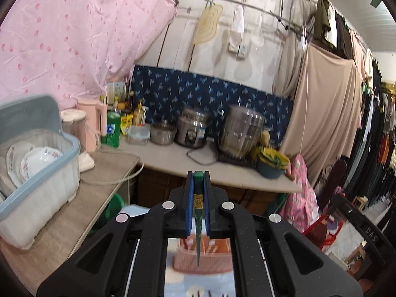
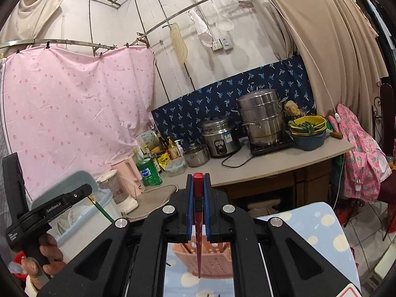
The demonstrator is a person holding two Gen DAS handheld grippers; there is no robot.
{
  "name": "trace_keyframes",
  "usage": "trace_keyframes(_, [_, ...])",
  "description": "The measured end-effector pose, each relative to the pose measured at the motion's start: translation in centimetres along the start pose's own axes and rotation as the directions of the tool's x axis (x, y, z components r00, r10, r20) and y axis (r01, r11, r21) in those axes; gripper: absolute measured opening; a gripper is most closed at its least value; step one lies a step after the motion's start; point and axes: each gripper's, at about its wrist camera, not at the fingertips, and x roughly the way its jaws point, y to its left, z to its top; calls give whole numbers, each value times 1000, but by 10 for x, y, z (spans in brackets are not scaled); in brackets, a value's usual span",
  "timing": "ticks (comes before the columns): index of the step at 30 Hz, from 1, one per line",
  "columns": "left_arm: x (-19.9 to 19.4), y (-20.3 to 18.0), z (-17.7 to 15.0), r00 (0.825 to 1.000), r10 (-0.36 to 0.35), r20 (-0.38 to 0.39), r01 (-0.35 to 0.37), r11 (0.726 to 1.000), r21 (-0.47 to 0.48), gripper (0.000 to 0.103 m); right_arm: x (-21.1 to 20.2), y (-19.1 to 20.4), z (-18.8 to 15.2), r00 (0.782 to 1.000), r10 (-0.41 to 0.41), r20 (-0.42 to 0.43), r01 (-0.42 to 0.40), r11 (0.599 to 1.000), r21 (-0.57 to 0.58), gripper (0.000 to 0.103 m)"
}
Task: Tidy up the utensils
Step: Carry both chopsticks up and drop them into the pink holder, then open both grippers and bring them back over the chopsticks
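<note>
Left gripper (image 1: 198, 176): jaws closed on a green chopstick (image 1: 198, 225). The blue pads (image 1: 189, 205) clamp its thick upper end, which stands just proud of the fingertips; the tapered end hangs down between the arms of the tool. A gold band marks the stick partway down.

Right gripper (image 2: 198, 177): jaws closed on a red chopstick (image 2: 198, 235), held the same way, thick end up between the pads (image 2: 189, 205) and point down.

Below each stick, seen through the tool's frame, stands a pink perforated holder (image 2: 212, 257), on a light-blue cloth with pale spots (image 2: 319, 227). More sticks stand in it. Both held tips appear above the holder; whether either point touches it cannot be told.

In the right wrist view, the left gripper appears at lower left, held by a hand (image 2: 45, 259), with the green chopstick slanting out below it.

Surroundings: a counter (image 2: 272, 163) carries a steamer pot (image 2: 262, 116), a rice cooker (image 2: 220, 136), a small pot (image 2: 196, 154), stacked bowls (image 2: 308, 130), a green bottle (image 2: 148, 170) and several sauce bottles. At left a dish bin (image 1: 37, 168) holds flowered plates (image 1: 39, 158). A pink sheet (image 2: 74, 106) hangs behind it. The left view is blurred.
</note>
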Motion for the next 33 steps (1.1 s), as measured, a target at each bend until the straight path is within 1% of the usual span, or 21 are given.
trace_keyframes(3, [21,-3,9,999,26,30,-26,1000,1,7,24,0,7,1000,-5,13,5,1000,12,7])
trace_keyframes(6, [44,-3,8,999,39,24,-39,999,6,7,49,-3,5,1000,-13,5,13,1000,7,7])
trace_keyframes(11, [81,3,-9,998,46,-37,-46,999,4,7,88,-13,-11,998,-42,-52,42,999,-4,7])
trace_keyframes(16, [105,13,-33,994,52,-100,-52,999,-1,7,116,-27,-38,989,-69,-129,68,998,-11,7])
trace_keyframes(20, [116,19,-48,988,56,-142,-57,998,-3,7,129,-38,-55,981,-78,-180,79,997,1,8])
trace_keyframes(24, [120,24,-58,983,60,-172,-62,998,-9,7,131,-39,-64,976,-95,-198,94,995,-12,10])
trace_keyframes(25, [120,25,-60,982,73,-173,-76,997,-8,11,130,-39,-64,976,-98,-195,96,995,-16,11])
trace_keyframes(26, [120,25,-61,981,80,-176,-83,997,-8,25,128,-39,-64,976,-96,-196,95,995,-19,11])
trace_keyframes(27, [118,26,-63,981,84,-174,-87,996,-10,33,125,-38,-63,976,-94,-194,91,996,-21,11])
trace_keyframes(28, [115,27,-64,981,95,-167,-98,995,-11,43,122,-38,-63,977,-93,-191,90,996,-23,12])
trace_keyframes(33, [102,28,-68,980,101,-170,-102,995,6,44,100,-38,-59,982,-76,-175,74,997,-16,19])
